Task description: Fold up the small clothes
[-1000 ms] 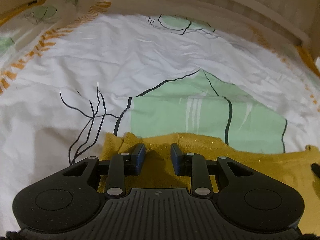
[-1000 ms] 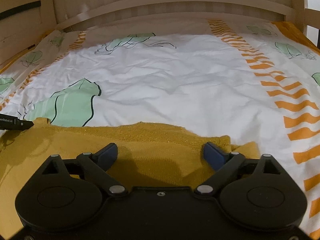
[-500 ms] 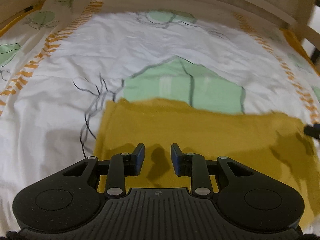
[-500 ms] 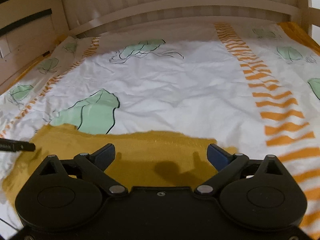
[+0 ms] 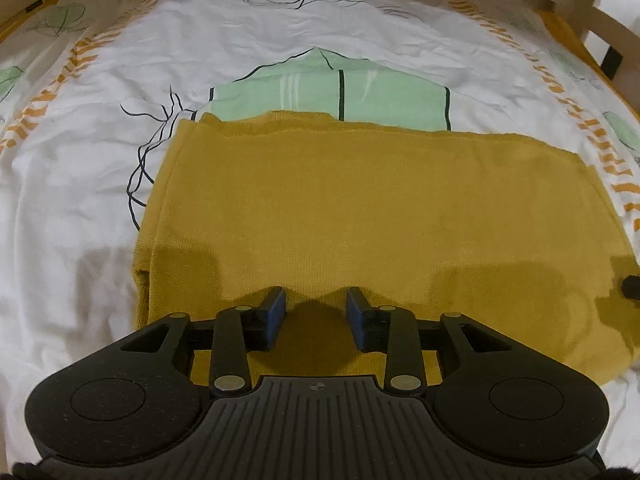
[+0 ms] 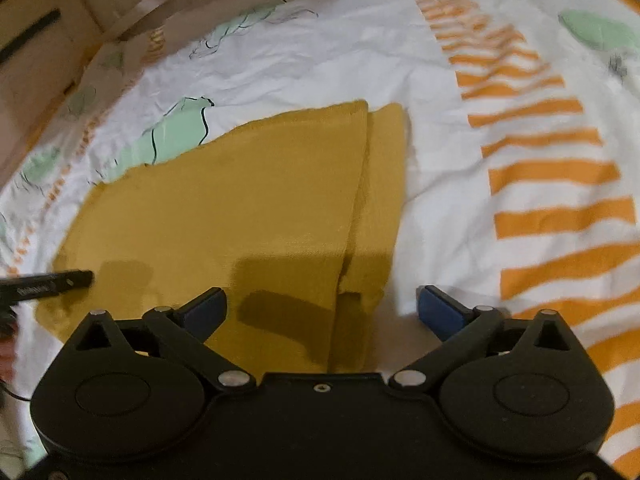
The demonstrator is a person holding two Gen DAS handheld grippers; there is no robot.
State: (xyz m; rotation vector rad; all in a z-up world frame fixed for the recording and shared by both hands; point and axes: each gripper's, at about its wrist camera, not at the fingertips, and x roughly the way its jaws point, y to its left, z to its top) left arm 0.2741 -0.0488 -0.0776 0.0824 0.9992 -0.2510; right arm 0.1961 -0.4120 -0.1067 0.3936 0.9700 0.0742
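Mustard garment (image 5: 360,208) lies flat on the bed (image 5: 80,208); our left gripper (image 5: 316,312) is narrowly parted, right gripper (image 6: 320,308) wide, both empty. Grabbing only the top layer could undo its offset right edge.

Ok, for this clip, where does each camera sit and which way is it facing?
Left wrist: on the left gripper, looking forward and down along its open fingers over the mustard-yellow garment on the patterned bedsheet; only the gripper's own body shows.
Right wrist: on the right gripper, fingers wide open, above the garment's right, layered edge, wooden bed frame behind.
Shared: the same garment and sheet; each view catches the other gripper's fingertip at its edge.
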